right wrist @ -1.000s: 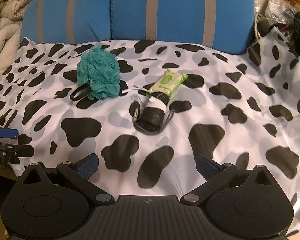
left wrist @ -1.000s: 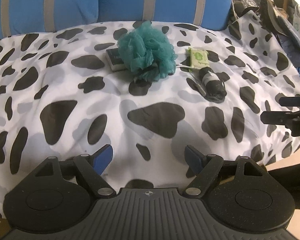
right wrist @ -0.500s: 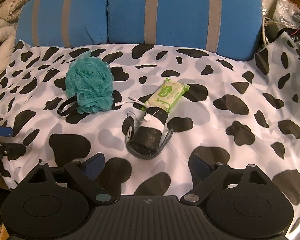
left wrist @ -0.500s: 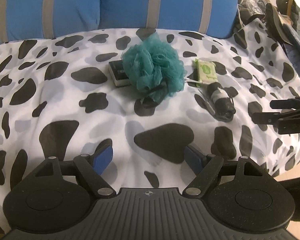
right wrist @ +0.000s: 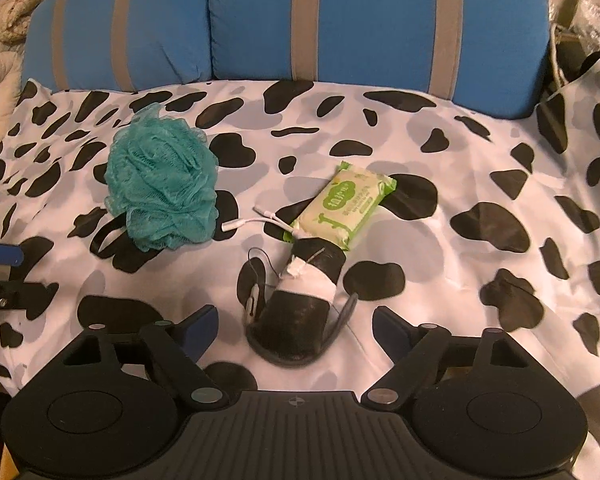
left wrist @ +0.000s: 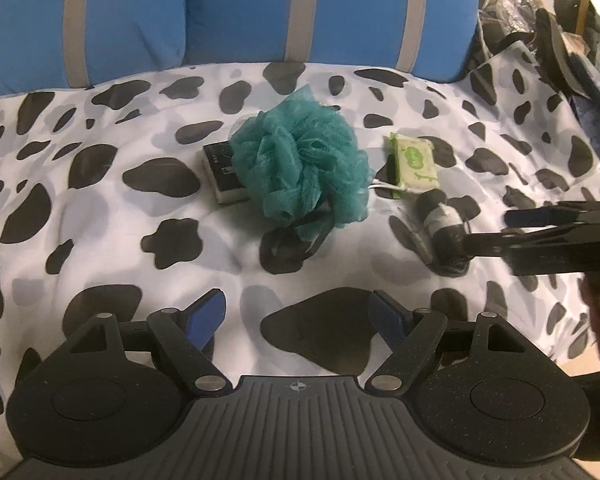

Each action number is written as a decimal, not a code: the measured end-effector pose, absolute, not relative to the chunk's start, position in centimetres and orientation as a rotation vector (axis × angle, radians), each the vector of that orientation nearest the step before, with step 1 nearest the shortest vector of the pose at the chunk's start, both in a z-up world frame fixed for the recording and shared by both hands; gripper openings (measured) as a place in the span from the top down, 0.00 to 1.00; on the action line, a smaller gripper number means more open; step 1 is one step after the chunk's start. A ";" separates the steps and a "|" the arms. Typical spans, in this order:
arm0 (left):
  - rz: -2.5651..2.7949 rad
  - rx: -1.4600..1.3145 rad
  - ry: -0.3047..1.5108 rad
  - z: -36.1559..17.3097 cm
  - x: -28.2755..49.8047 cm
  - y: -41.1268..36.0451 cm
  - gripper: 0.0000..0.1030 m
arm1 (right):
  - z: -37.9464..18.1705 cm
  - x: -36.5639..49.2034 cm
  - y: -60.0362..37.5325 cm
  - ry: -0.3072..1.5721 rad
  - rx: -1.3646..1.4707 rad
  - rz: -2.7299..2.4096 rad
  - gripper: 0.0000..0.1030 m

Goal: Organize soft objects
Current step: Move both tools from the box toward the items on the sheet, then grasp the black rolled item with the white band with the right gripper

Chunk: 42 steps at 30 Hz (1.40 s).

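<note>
Bed under cow-print cover [right wrist: 480,168], blue striped cushions [right wrist: 372,20] along the far edge. All items grouped mid-cover, none lifted yet.

Left to right:
- Left claw [left wrist: 298,316]: spread wide, empty, low over the cover, aimed at the loofah.
- Dark flat sponge block [left wrist: 222,174]: flat on the cover, touching the loofah's left side, partly hidden behind it.
- Teal mesh loofah [left wrist: 302,168]: resting on the cover, dark hang loop [left wrist: 288,246] trailing toward the claw.
- White cable [right wrist: 260,220]: running from beside the loofah to under the wipes pack.
- Green wipes pack [right wrist: 346,208]: flat, just beyond the roll.
- Black-and-white fabric roll [right wrist: 300,304]: lying on a dark strap, between the spread fingers of the right claw.
- Right claw [right wrist: 294,328]: spread, empty, straddling the near end of the roll, no contact visible.

Step in hand, as judged: right claw set to pick up the roll.
- Lower until pads flank the roll's thick black body, not the strap.
- Close gently; soft bundle likely to squash or slip out.
- Watch thin cord at the roll's left side; may snag.
- Lift straight up, clear of cable and wipes.
- Left claw: take loofah by its mesh bulk; loop too floppy.
</note>
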<state>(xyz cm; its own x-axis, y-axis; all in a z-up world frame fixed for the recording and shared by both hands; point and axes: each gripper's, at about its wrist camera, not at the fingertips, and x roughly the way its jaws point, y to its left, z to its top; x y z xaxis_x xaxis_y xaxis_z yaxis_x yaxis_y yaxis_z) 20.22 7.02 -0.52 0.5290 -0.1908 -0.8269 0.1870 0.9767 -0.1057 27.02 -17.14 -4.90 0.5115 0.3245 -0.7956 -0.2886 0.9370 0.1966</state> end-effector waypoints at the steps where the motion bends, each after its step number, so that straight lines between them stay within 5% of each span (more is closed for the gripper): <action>1: -0.229 -0.006 0.988 -0.5 20.3 7.0 0.24 | -5.2 27.4 -17.0 0.974 0.045 0.371 0.21; 24: -0.220 0.008 1.013 -0.6 20.5 7.3 0.24 | -9.9 32.0 -15.7 1.076 0.092 0.352 0.38; 27: -0.220 0.014 1.015 -0.7 20.5 7.2 0.24 | -9.9 32.0 -15.8 1.074 0.079 0.337 0.52; 42: -0.242 0.081 0.969 -1.2 20.3 5.6 0.24 | -4.0 31.3 -18.9 0.949 0.159 0.326 0.54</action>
<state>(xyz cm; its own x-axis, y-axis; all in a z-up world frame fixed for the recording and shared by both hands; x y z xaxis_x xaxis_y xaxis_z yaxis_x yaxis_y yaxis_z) 20.27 5.64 -1.21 0.5417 -0.1676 -0.8237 0.2397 0.9700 -0.0398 31.28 -18.88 -3.99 0.5387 0.3418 -0.7701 -0.2031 0.9397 0.2750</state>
